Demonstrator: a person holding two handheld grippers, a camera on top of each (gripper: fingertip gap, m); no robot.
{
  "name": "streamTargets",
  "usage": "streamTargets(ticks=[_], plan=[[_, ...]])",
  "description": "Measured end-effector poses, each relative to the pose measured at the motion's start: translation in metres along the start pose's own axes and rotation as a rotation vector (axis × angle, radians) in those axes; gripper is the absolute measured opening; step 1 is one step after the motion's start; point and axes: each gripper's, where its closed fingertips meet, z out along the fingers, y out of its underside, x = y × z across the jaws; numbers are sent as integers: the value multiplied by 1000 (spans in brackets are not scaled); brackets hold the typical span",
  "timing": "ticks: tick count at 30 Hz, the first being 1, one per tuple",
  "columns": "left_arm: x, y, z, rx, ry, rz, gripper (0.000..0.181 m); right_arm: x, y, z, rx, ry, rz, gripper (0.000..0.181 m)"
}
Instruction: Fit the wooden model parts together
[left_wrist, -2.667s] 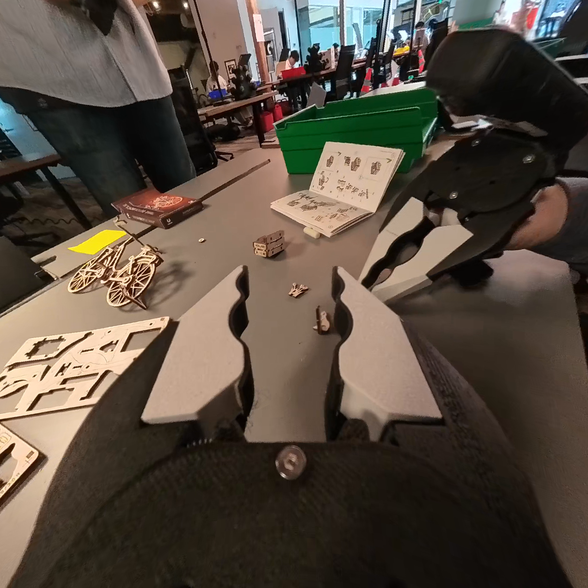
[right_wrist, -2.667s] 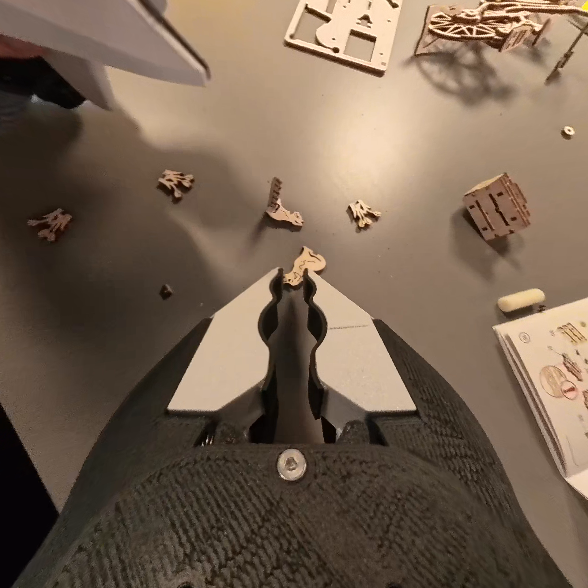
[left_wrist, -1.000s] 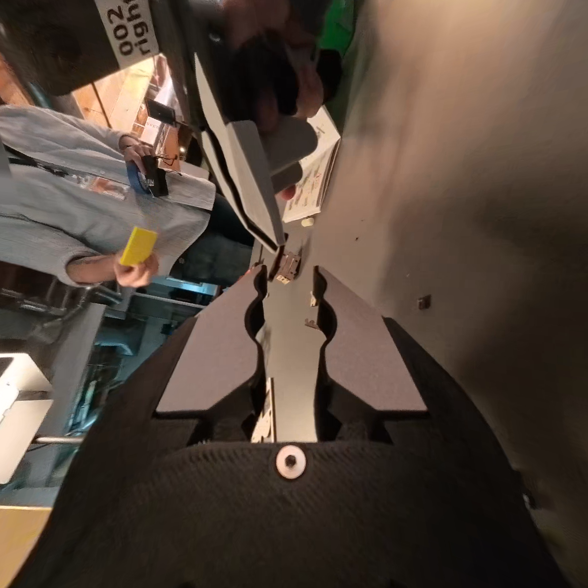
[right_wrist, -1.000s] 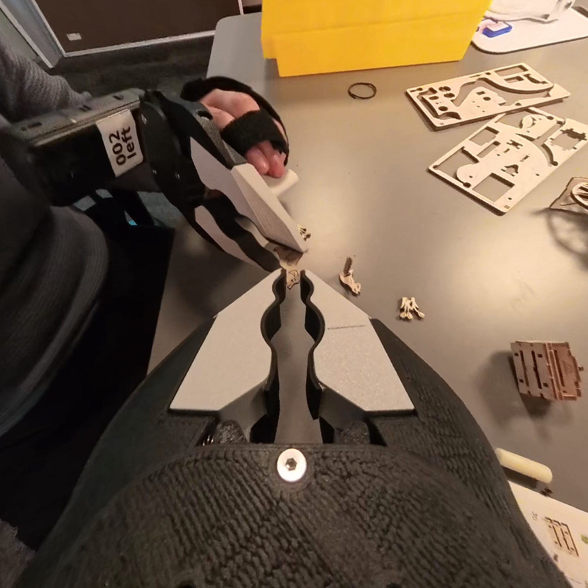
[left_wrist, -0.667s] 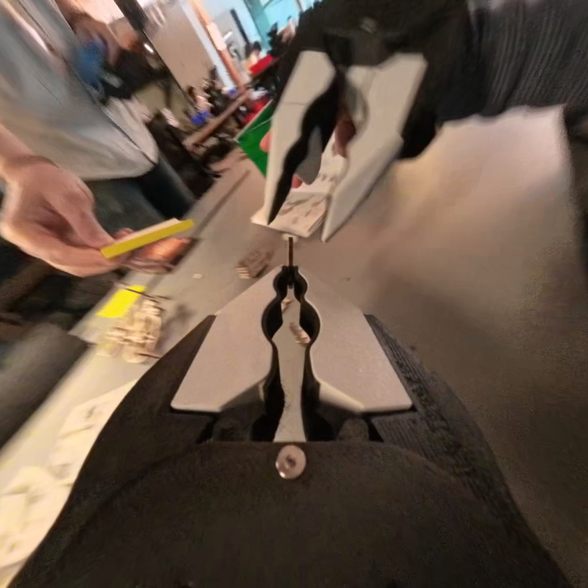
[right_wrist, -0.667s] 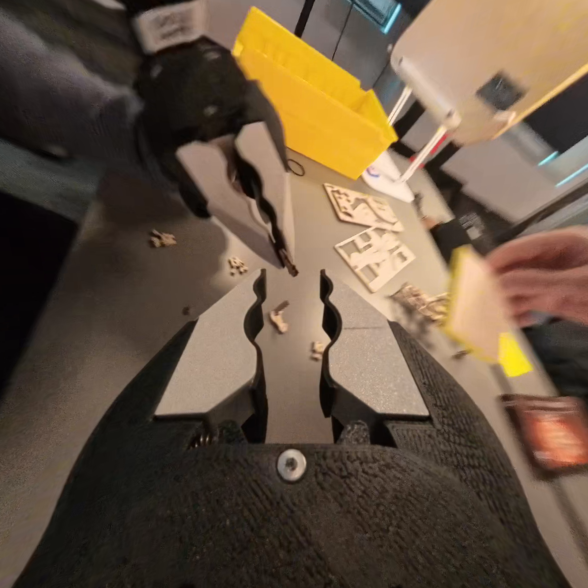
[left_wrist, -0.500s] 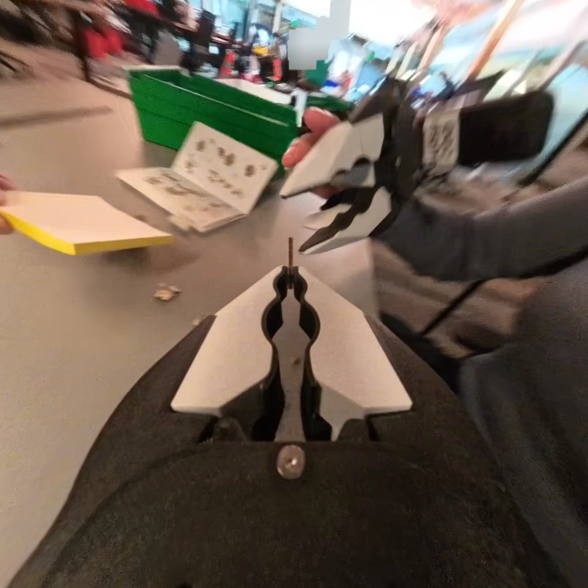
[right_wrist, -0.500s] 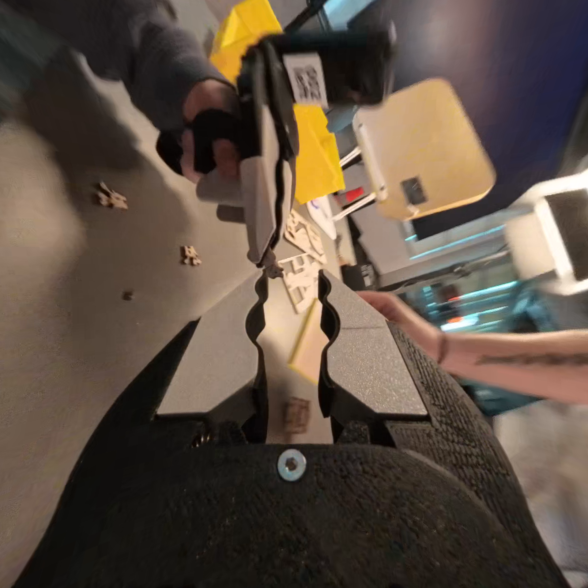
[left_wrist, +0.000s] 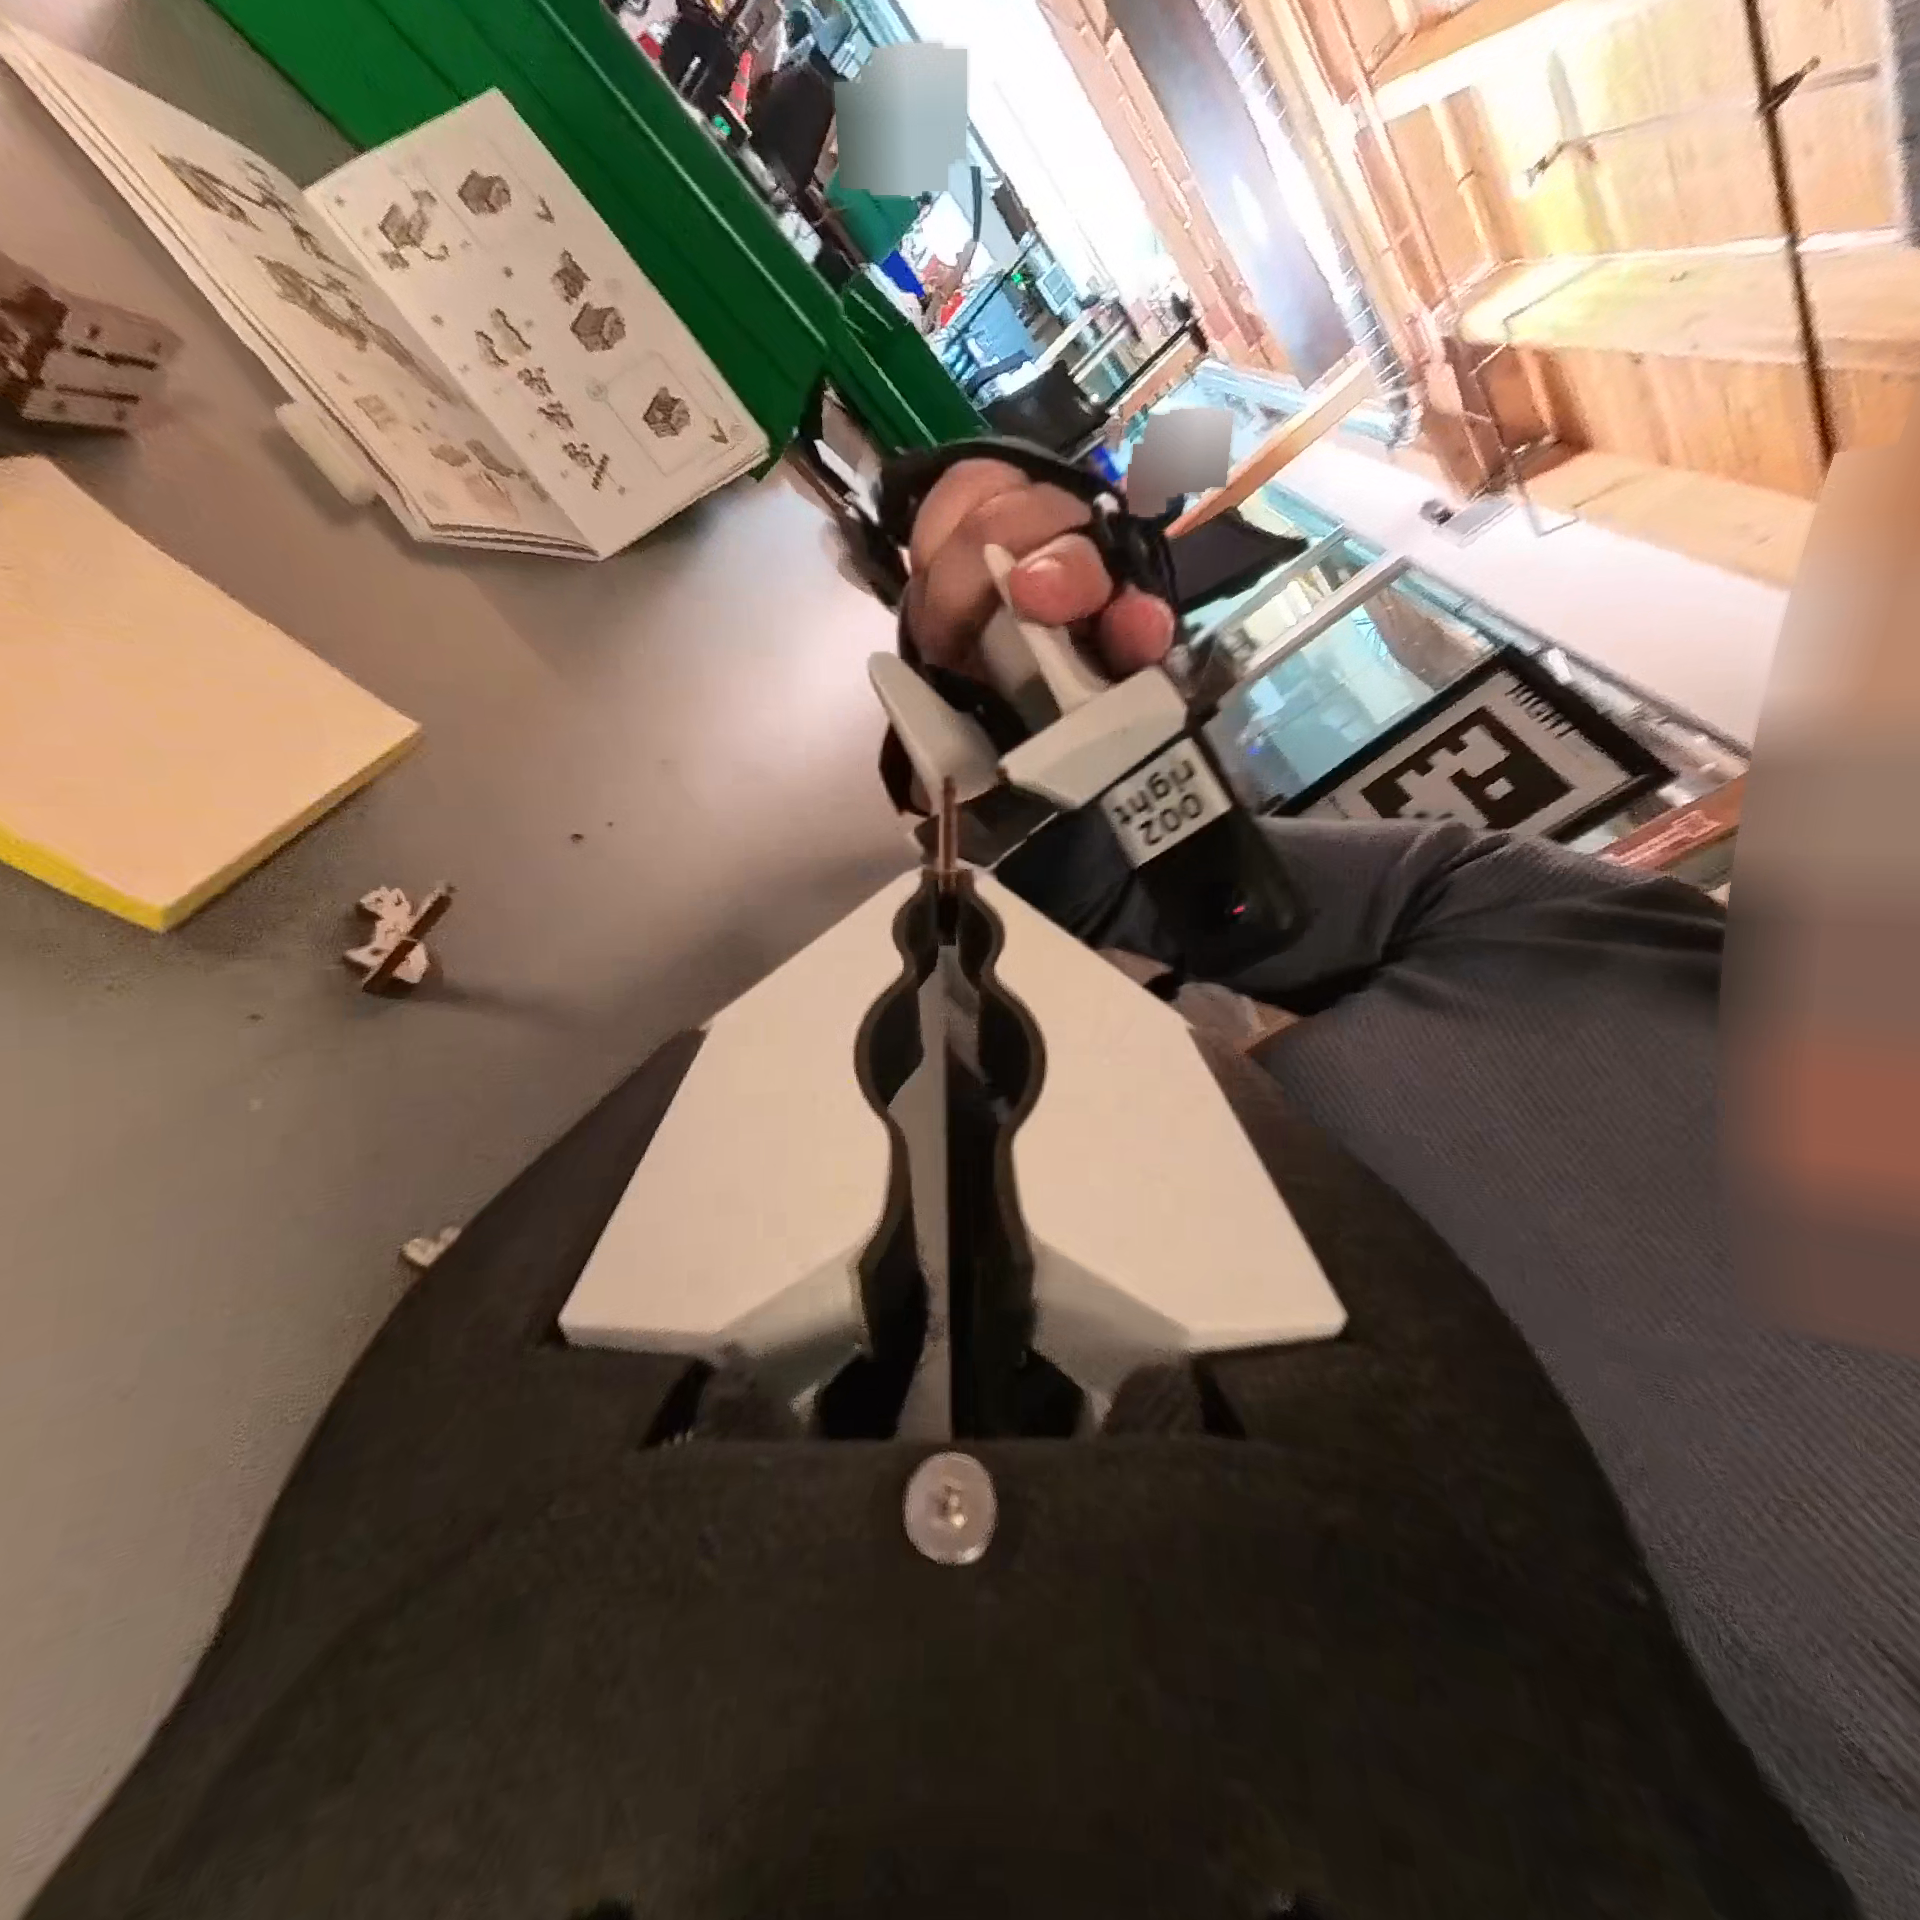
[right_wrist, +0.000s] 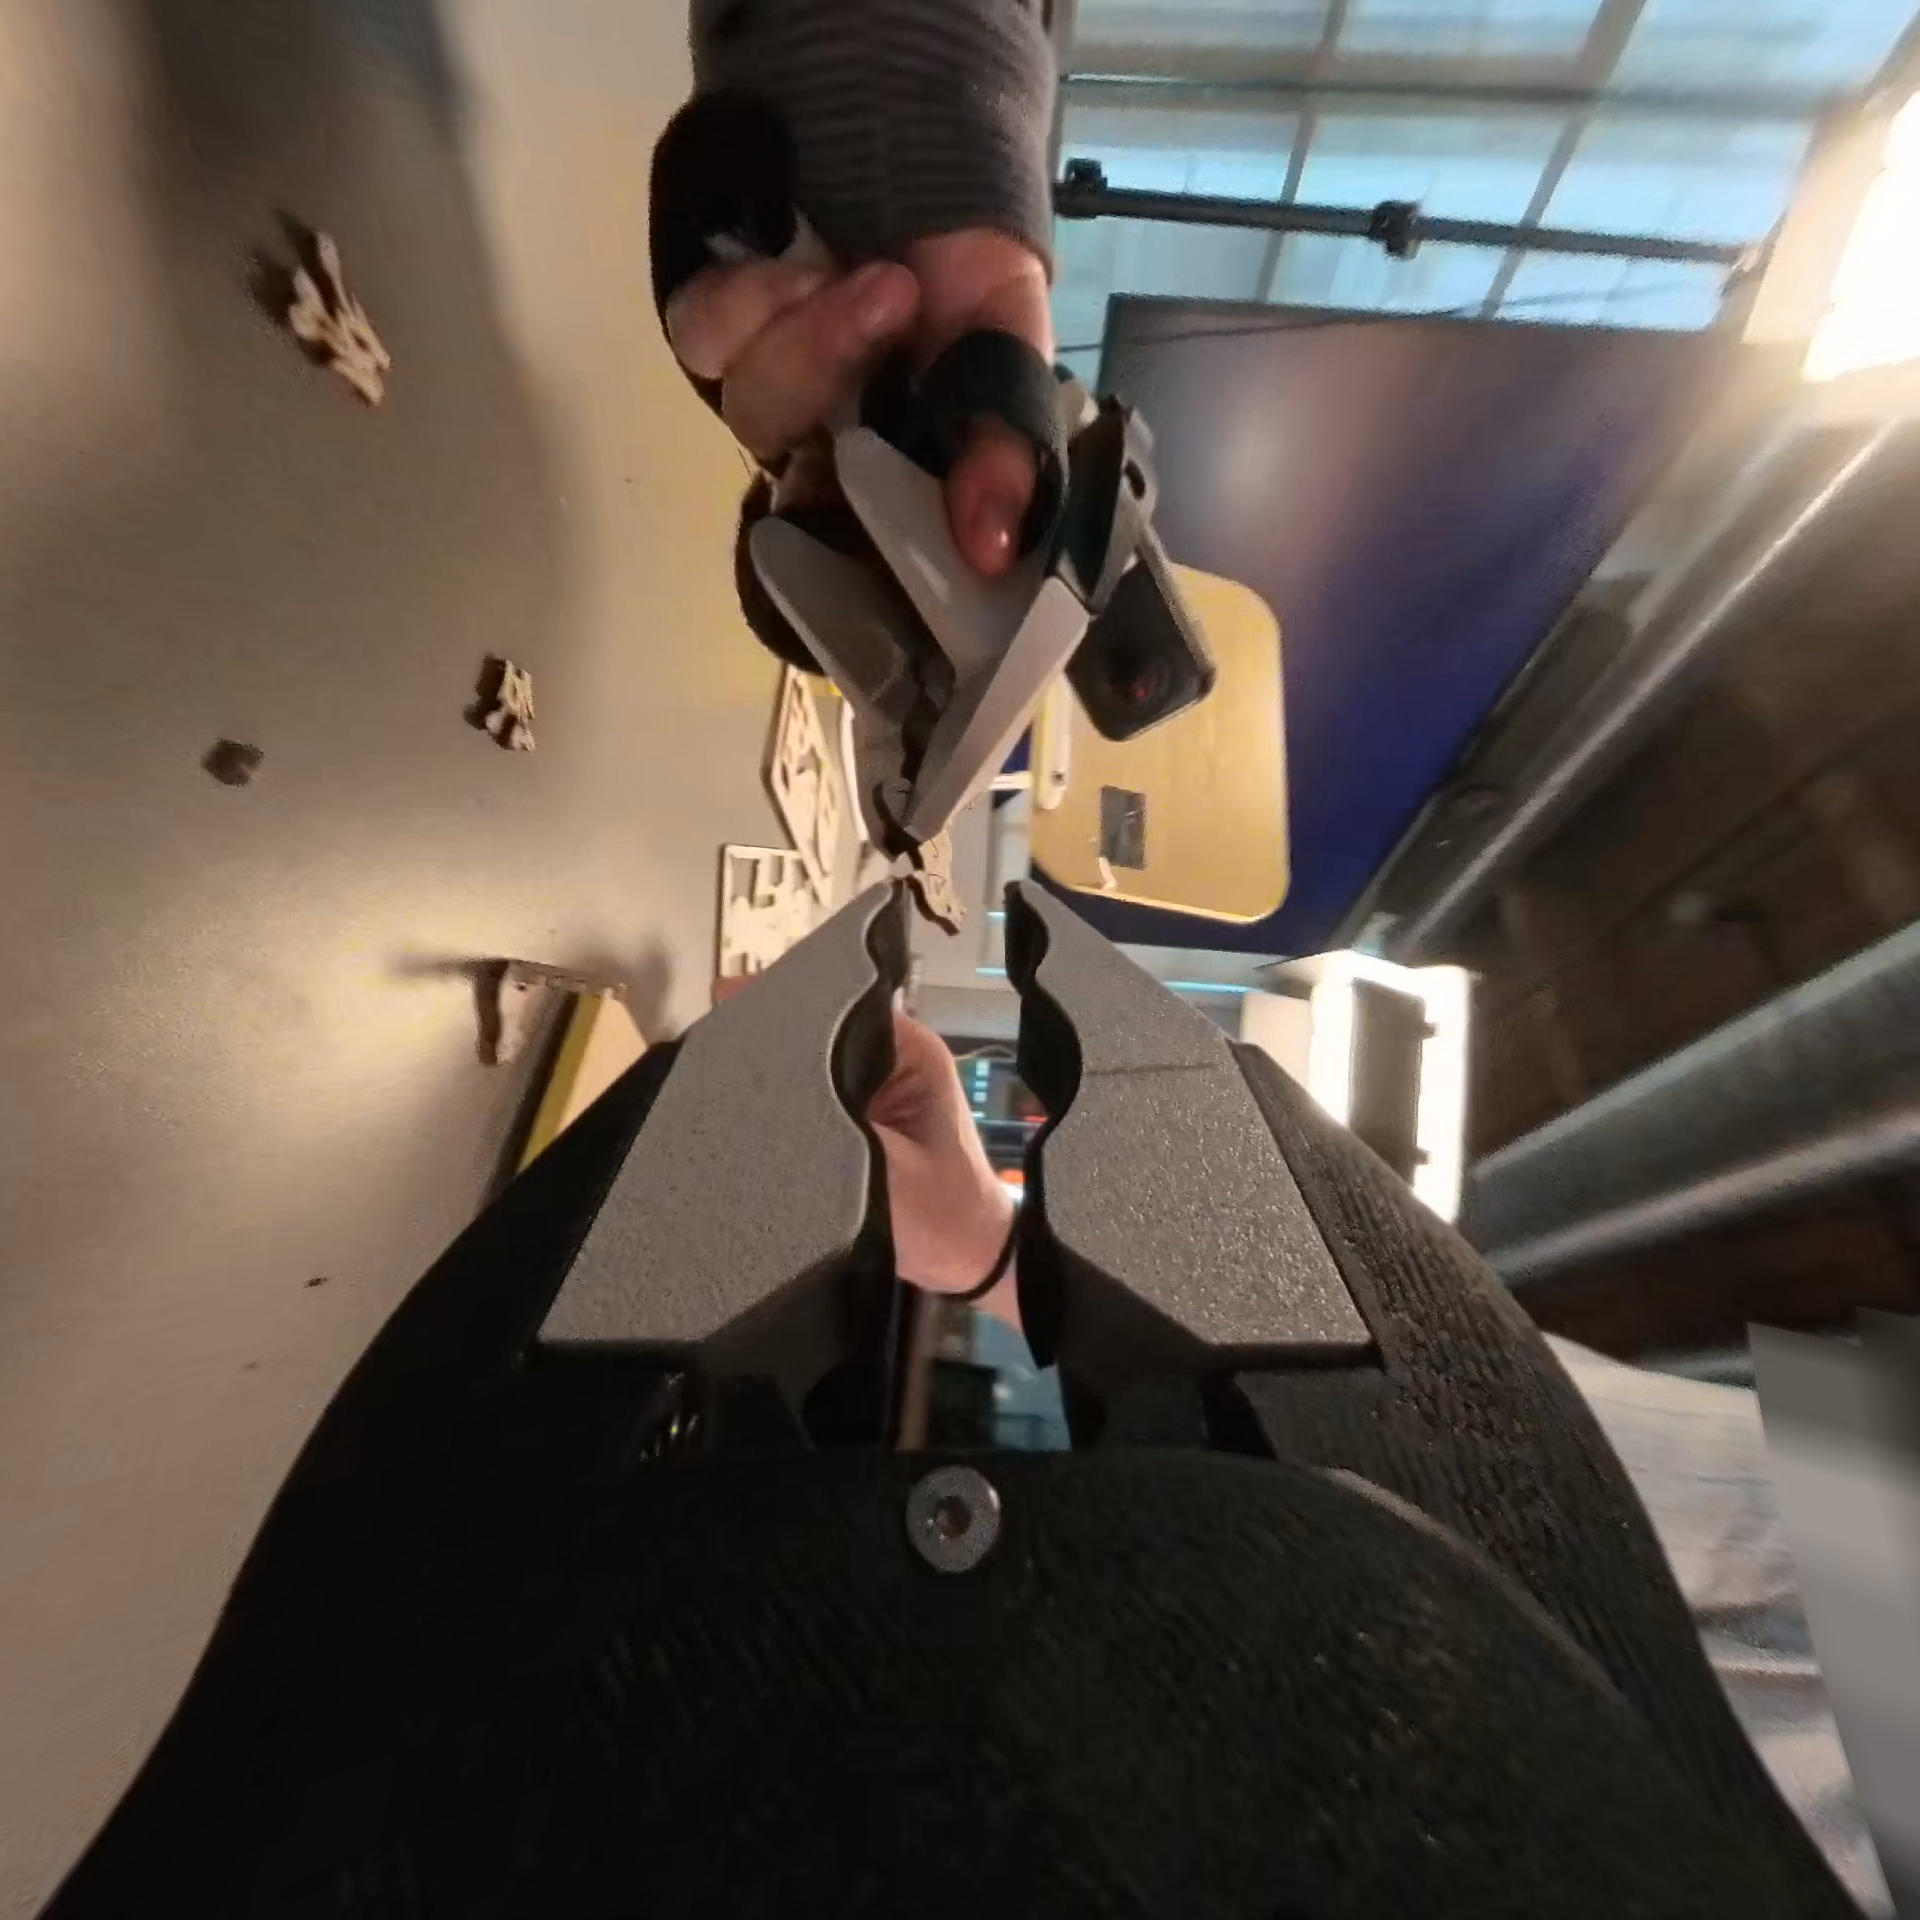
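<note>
Left wrist view: bare grey tabletop (left_wrist: 582, 665) open through the middle left of the frame. Hemmed at far left by a yellow notepad (left_wrist: 156, 707), at upper left by an open instruction booklet (left_wrist: 447, 343) against green bins (left_wrist: 665, 218). One small wooden piece (left_wrist: 395, 935) loose at centre left. Straight ahead at centre, blocked by the right gripper (left_wrist: 951, 800), close beyond the thin wooden part (left_wrist: 948, 831). Right side filled by a grey sleeve (left_wrist: 1455, 925).

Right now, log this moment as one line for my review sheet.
left claw: shut on wooden part, held up off table | right claw: open, empty, tips at the part
</note>
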Motion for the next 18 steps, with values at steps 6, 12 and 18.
streamTargets(ticks=[6,12,18], plan=[[-2,0,4,0,43,-91,0,-7,3,0,6,67,-179,13],[-5,-7,9,54,36,-96,4,-8,12,0,0,157,-218,1],[-43,-23,-25,147,-344,244,29,-36,57,4,-125,107,75,0]])
